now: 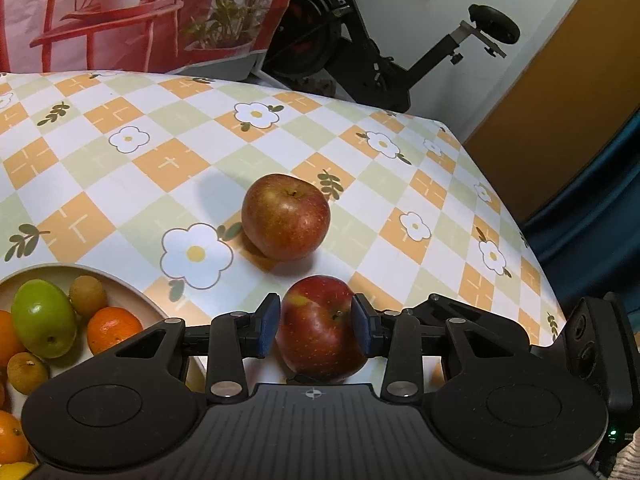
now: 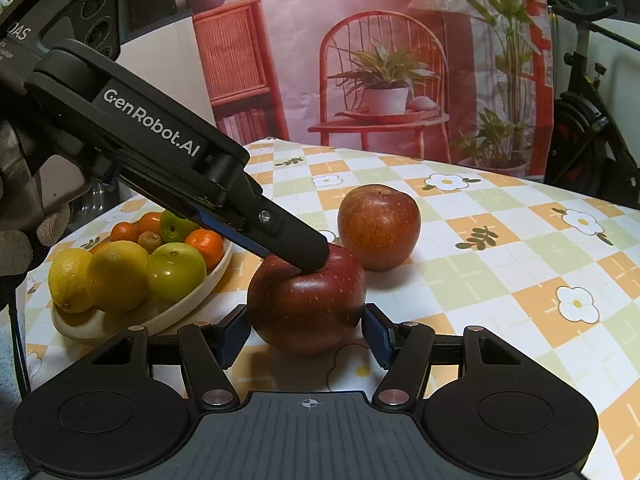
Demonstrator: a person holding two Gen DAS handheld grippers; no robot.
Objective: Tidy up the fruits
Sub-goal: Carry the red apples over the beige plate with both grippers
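My left gripper (image 1: 317, 326) is shut on a dark red apple (image 1: 322, 330), its blue pads pressed on both sides. The same apple (image 2: 306, 300) shows in the right wrist view, resting on the tablecloth, with the left gripper's finger (image 2: 296, 242) on top of it. My right gripper (image 2: 306, 336) is open, its pads on either side of that apple with small gaps. A second red apple (image 1: 286, 216) stands just beyond; it also shows in the right wrist view (image 2: 379, 227). A cream plate (image 2: 192, 300) to the left holds lemons, green fruits, oranges and small brown fruits.
The table wears a checked flower tablecloth (image 1: 160, 160); its right edge (image 1: 532, 240) drops off near a dark blue cloth. An exercise bike (image 1: 360, 40) and a printed backdrop (image 2: 380, 60) stand behind the table.
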